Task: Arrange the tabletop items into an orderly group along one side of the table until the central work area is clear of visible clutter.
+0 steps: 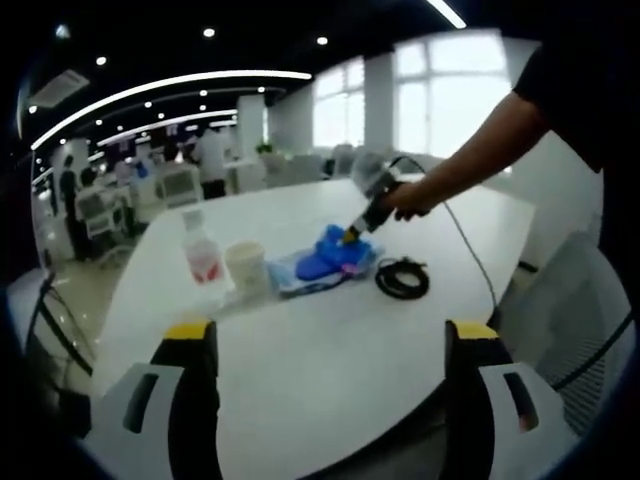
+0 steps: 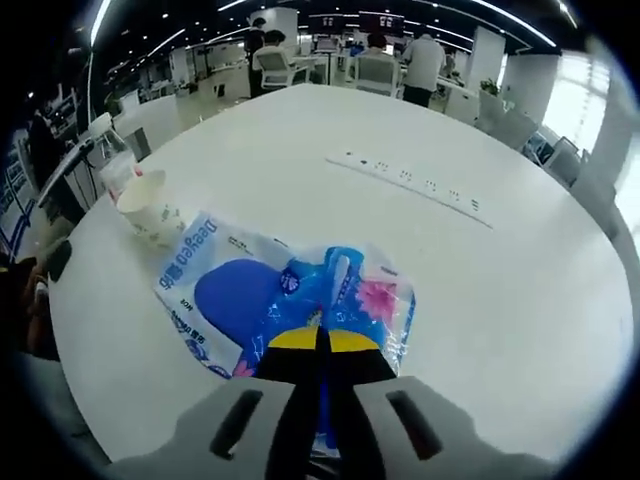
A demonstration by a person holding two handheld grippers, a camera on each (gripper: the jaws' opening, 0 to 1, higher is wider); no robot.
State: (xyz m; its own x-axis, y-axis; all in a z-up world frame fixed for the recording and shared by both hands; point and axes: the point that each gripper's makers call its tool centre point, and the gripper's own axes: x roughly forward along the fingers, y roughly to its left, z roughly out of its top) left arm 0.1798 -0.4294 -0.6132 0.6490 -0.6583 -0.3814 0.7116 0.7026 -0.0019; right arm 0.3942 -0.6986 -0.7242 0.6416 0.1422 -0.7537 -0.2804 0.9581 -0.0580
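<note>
A blue plastic package (image 2: 240, 295) with pink flower print lies flat on the white round table (image 2: 520, 300). My right gripper (image 2: 322, 340) is shut on its near edge, the yellow-tipped jaws pressed together. In the left gripper view a person's hand holds that right gripper (image 1: 351, 236) down on the package (image 1: 320, 265). Beside the package stand a paper cup (image 1: 246, 268) and a clear water bottle (image 1: 203, 255) with a red label. A coiled black cable (image 1: 402, 278) lies on the package's other side. My left gripper (image 1: 330, 335) hangs over the table's near edge, open and holding nothing.
A white power strip (image 2: 410, 180) lies across the table beyond the package. The cup (image 2: 150, 208) and bottle (image 2: 115, 170) stand near the table's rim. Office chairs (image 2: 275, 65) and people stand behind the far edge. A grey chair (image 1: 570, 320) is close to the table.
</note>
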